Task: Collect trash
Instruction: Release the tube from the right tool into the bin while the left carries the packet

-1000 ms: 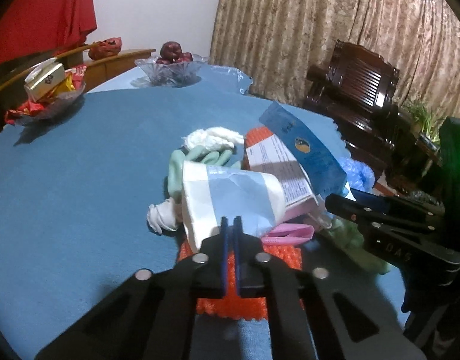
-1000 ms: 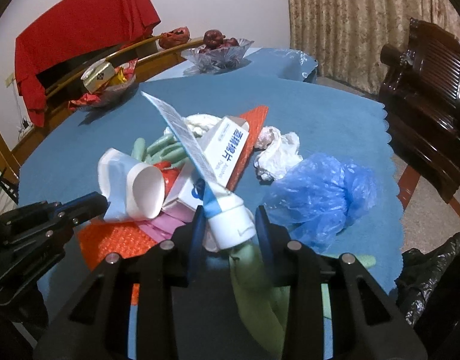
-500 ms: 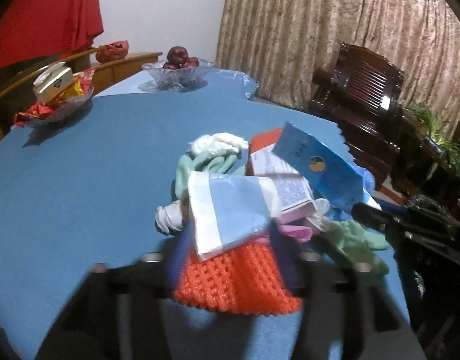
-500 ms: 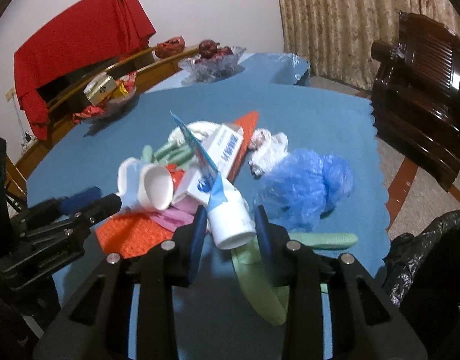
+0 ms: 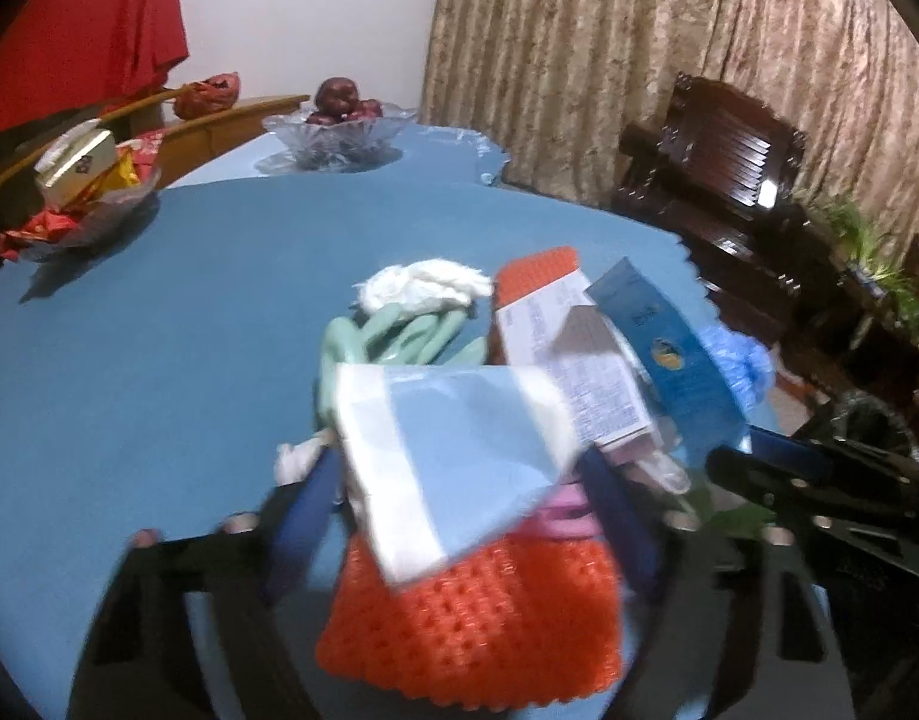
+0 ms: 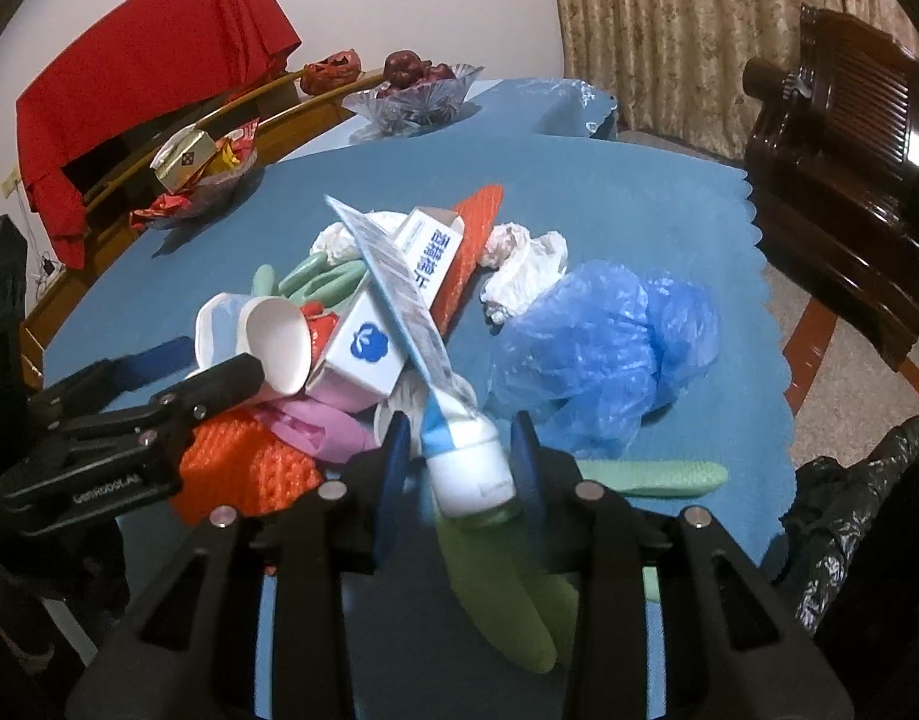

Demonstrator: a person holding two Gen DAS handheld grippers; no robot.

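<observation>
Since a second ago my left claw has just been opening and now straddles the cup, not pinching it. Right claw grips the tube. All trash sits heaped on the table; bag waits.

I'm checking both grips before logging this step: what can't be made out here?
- Left wrist view: left gripper fingers motion-blurred, so contact with the paper cup is unclear.
- Right wrist view: right gripper flanks the toothpaste tube; pad contact is blurred.
- Black bag: cut off by the edge.
</observation>
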